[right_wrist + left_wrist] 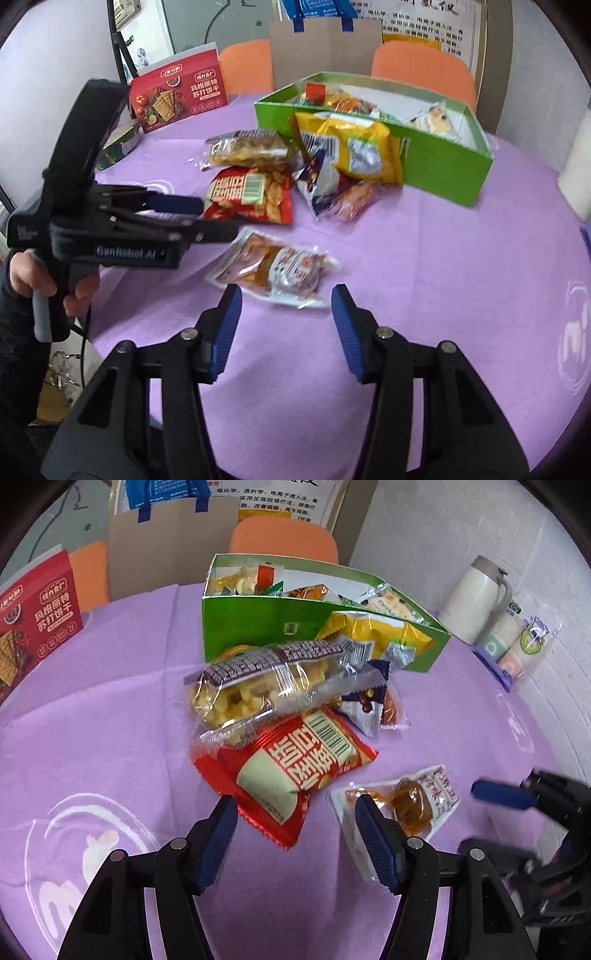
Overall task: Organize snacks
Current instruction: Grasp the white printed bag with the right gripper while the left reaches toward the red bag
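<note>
Both grippers empty, jaws spread wide. Left gripper (295, 808) low over purple tablecloth (110, 720), tips straddling the corner of red cracker packet (291, 768). Right gripper (286, 306) hovering just short of clear-and-white dried-tofu pouch (273, 269), nothing between the pads.

Green box (258, 620) open at table centre, several small snacks already inside. Loose pile just in front of it: clear bag of yellow puffs (258, 686) lying on top of red cracker packet, yellow foil bag (351, 147) leaning against box wall, dark blue-and-white packet (317, 184) and small orange-tinted pouch (354, 199) beside it. Dried-tofu pouch alone, apart from the pile, nearest both tools.

Handling guess: all light, soft, crinkly film. Dried-tofu pouch looks vacuum-flat, slick plastic, little height off the cloth; best taken at a sealed edge or across the thicker middle lump, jaws coming in low. Flat grab from above likely to slip or just press it down. Puffs bag air-filled and crushable; light pinch at the crimped end seam, not the belly. Red cracker packet brittle contents, same rule: end seam. Puffs bag resting on it, so pulling red packet first probably drags the bag along.

Off to the side, not part of the pile: red biscuit carton (177, 96), white thermos (476, 598).
</note>
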`<state>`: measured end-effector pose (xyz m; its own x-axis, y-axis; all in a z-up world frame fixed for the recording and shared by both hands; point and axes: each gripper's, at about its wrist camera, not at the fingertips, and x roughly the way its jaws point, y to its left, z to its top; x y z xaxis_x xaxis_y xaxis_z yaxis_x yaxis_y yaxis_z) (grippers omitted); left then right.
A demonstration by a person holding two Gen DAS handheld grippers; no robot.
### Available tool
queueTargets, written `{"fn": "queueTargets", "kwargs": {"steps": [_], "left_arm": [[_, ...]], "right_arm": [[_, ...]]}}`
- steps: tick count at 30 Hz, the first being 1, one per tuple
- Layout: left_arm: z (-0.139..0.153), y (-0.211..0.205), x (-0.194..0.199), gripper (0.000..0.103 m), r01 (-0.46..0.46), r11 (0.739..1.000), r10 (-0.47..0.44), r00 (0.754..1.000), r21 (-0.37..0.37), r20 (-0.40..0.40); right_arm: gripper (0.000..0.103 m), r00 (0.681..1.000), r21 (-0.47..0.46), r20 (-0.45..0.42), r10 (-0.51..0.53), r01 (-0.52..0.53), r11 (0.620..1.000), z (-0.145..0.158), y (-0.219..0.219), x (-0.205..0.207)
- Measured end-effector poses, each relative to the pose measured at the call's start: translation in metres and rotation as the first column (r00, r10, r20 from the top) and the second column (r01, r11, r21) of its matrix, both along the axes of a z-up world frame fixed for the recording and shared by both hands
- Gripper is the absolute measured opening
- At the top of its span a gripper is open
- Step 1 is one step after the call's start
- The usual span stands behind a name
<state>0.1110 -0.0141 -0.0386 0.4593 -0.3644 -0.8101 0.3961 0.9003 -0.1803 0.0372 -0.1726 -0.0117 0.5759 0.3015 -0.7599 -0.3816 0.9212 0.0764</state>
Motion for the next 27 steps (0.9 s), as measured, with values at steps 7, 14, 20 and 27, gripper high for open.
{"fn": "queueTargets", "kwargs": {"steps": [7, 14, 20, 27], "left_arm": [[0.018, 0.009, 0.014, 0.068, -0.068, 0.997, 0.069, 0.996, -0.03, 0.06], [0.018, 0.005, 0.044, 0.071, -0.063, 0.998, 0.063, 0.995, -0.009, 0.076], [0.012, -0.002, 0.046, 0.078, -0.035, 0.999, 0.036, 0.996, -0.007, 0.082], [0.009, -0.01, 0.013, 0.074, 0.045, 0.998, -0.05, 0.994, 0.054, 0.099]], "right_arm": [[0.057, 0.998, 0.077, 0.005, 0.061, -0.061, 0.995, 0.0, 0.012, 0.04], [0.057, 0.991, 0.115, -0.106, 0.086, -0.073, 0.991, -0.026, 0.011, 0.044], [0.057, 0.984, 0.093, -0.122, 0.133, -0.122, 0.988, -0.026, 0.011, 0.005], [0.057, 0.994, 0.011, -0.08, 0.077, -0.077, 0.997, -0.028, 0.027, 0.006]]}}
